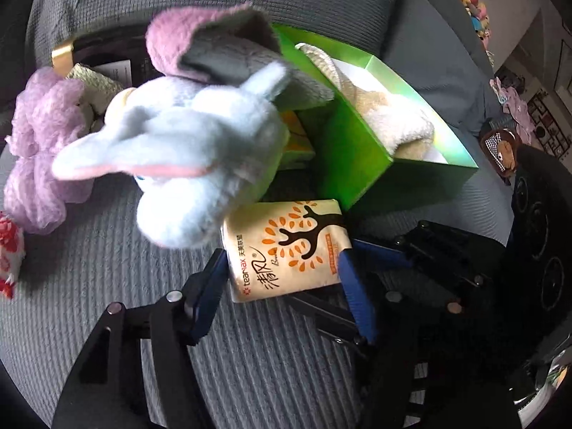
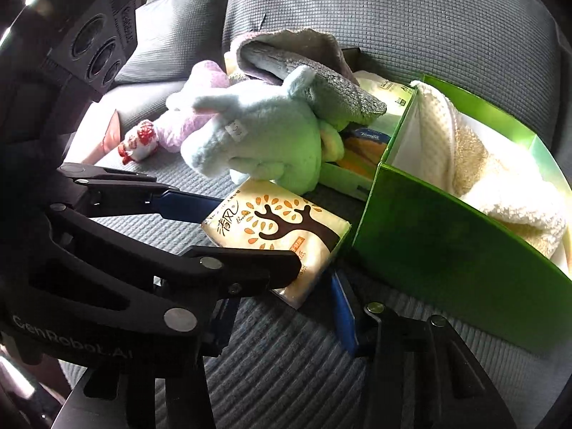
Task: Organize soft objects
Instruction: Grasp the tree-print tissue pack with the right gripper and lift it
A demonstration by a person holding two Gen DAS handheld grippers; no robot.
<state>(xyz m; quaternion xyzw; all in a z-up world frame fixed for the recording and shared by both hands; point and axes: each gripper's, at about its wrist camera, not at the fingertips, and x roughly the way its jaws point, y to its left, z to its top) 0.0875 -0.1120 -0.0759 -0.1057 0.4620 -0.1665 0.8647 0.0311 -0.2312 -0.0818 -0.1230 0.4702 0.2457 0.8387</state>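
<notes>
tissue pack (image 1: 289, 250): lying on the grey sofa (image 1: 107, 286), just beside the green box (image 1: 357, 153)
left fingers (image 1: 211, 286): gripping the tissue pack's sides
right fingers (image 2: 343, 314): open, near the pack
blue plush (image 1: 186, 164): touching the pack's far edge

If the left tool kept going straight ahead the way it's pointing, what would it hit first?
It already has the tissue pack between its fingers. Past that, probably the blue plush toy or the green box, though depth is unclear.

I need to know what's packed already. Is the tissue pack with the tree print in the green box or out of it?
Out. The tissue pack lies on the grey cushion beside the green box, between the left gripper's fingers.
</notes>
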